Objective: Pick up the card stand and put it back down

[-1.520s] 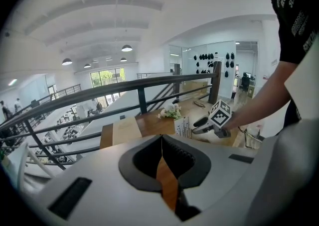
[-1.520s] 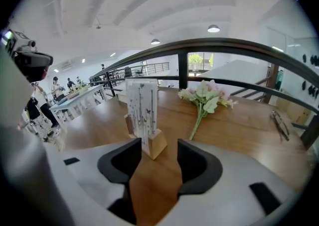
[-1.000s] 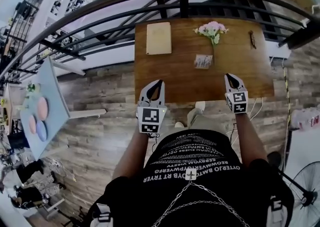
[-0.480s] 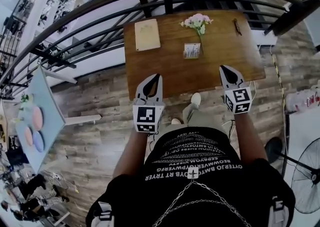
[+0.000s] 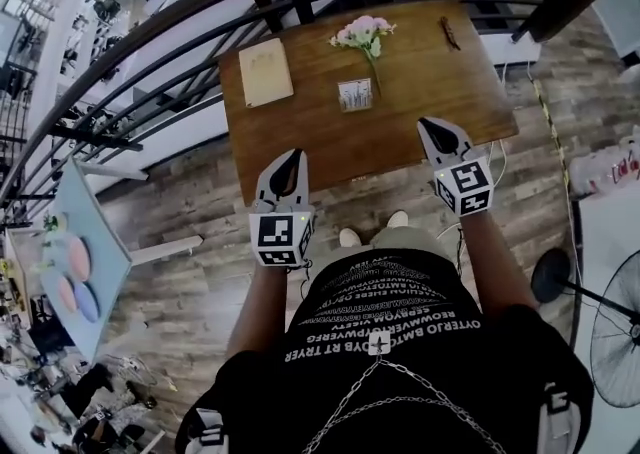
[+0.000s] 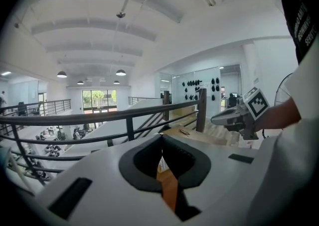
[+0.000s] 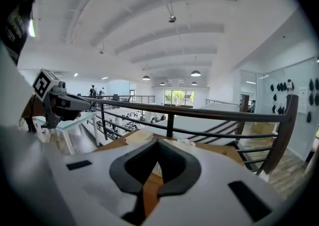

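Both have lifted to the near edge of the table (image 5: 430,72): left gripper (image 5: 291,155) and right gripper (image 5: 431,125), each pressed together, empty. The card stand (image 5: 355,94) sits mid-table with open wood all round (gripper views show the railing (image 7: 199,113) rising beyond).

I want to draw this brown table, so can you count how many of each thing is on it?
Tan book: 1
Bunch of pink flowers: 1
Card stand: 1
Small dark thing, too small to name: 1
Total: 4
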Motion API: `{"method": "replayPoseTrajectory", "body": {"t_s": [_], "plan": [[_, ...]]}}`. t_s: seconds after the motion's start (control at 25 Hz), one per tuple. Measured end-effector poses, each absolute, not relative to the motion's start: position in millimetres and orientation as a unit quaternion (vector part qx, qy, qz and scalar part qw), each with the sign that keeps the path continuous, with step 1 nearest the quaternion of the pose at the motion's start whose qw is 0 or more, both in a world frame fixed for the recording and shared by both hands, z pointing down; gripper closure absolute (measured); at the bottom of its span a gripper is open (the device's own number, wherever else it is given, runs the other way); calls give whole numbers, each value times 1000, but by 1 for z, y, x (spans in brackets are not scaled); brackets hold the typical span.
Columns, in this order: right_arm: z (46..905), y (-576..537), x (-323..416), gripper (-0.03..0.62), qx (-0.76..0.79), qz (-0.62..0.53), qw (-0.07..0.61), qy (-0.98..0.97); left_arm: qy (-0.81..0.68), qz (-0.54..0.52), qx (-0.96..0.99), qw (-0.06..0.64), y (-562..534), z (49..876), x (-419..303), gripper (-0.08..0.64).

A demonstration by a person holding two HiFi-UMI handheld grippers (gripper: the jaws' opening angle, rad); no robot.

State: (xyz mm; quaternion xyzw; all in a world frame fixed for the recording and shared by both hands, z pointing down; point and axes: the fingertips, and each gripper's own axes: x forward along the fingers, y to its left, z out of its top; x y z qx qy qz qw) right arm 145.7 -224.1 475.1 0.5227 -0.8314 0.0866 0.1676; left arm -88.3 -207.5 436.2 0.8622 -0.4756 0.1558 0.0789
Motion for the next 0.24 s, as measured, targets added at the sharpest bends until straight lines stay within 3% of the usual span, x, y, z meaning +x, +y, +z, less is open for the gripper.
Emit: {"method": "replayPoseTrajectory", "body": {"t_s": [0.24], "plan": [[475,-259,178,578,517,92,163,-835,-493,173,848,87,-243,440,-72,533]]}}
